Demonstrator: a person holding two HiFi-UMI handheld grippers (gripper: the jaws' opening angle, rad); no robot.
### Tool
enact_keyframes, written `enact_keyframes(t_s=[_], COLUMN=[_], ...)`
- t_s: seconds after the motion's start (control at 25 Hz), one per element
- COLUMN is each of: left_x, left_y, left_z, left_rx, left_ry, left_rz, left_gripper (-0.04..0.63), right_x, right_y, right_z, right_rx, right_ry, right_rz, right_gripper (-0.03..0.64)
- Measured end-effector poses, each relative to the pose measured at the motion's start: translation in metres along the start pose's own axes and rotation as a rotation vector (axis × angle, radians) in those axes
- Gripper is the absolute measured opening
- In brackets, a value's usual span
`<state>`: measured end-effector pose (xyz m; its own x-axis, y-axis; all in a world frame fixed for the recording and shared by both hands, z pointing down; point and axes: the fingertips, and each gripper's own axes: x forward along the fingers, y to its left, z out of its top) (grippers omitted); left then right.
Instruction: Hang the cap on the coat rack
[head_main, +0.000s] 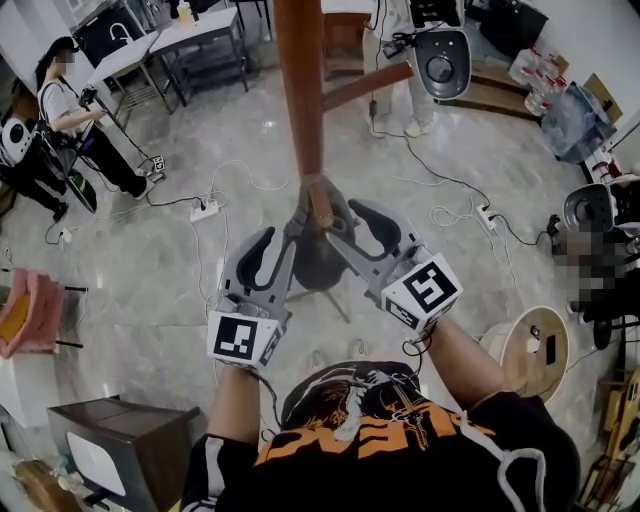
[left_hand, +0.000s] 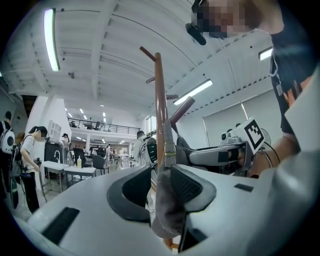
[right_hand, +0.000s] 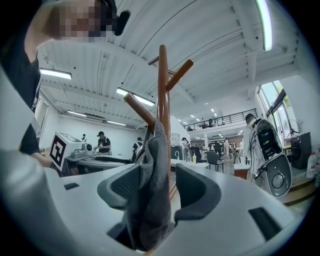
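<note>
Head view – cap (head_main: 318, 258): dark grey cloth, centre of frame, slung from a short peg (head_main: 318, 205) on the coat rack (head_main: 298, 90), crown sagging below it.
Head view – left gripper (head_main: 283, 238): just left of the cap, tips close to the hanging cloth.
Head view – right gripper (head_main: 355, 222): just right of the cap, angled in toward the same peg.
Left gripper view – cap (left_hand: 167, 200): limp fold at lower centre, hanging between the jaws in front of the brown pole; strap and small buckle run upward.
Left gripper view – tongs: spread; the cloth brushes the right-hand pad, the left-hand pad stands clear, no pinch.
Right gripper view – cap (right_hand: 150, 200): crumpled grey fold at lower centre, running up toward a slanted peg (right_hand: 139, 110).
Right gripper view – tongs: spread wide; the cloth lies against the left-hand pad, with a gap to the right-hand pad, nothing clamped.
Handling, judged: light, soft and floppy; folds under its own weight, not fragile, and cloth gives rubbery pads good purchase.
Where to hold, judged: the doubled cloth at the rear band or strap, where the layers bunch; the loose crown would merely slump.
Task state, judged: the cap's weight appears carried by the peg, so the hanging looks all but complete.
</note>
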<state>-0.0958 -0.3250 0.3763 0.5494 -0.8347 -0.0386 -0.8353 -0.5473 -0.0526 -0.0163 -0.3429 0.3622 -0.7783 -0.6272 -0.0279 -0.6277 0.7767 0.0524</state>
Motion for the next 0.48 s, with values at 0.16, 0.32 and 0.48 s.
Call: enact_keyframes(t_s=[0.16,0.32,0.48], left_x=[-0.004,-0.011,-0.022], left_y=[0.0,-0.002,-0.007], left_z=[0.003,0.004,-0.001], left_rx=[-0.003,-0.008,-0.018], left_ry=[0.01,0.016,0.02], left_rz=[-0.003,-0.008,-0.013], left_gripper=[0.132,0.126,0.121], right_x=[-0.006,-0.015,-0.026], right_y=[-0.002,-0.001,0.003], right_z=[0.004,0.003,-0.002], right_rx=[0.002,-0.001,-0.004], right_ry=[0.002,0.013,0.022], right_rz=[-0.005,-0.013,-0.023], right_gripper=[0.235,0.235,0.233])
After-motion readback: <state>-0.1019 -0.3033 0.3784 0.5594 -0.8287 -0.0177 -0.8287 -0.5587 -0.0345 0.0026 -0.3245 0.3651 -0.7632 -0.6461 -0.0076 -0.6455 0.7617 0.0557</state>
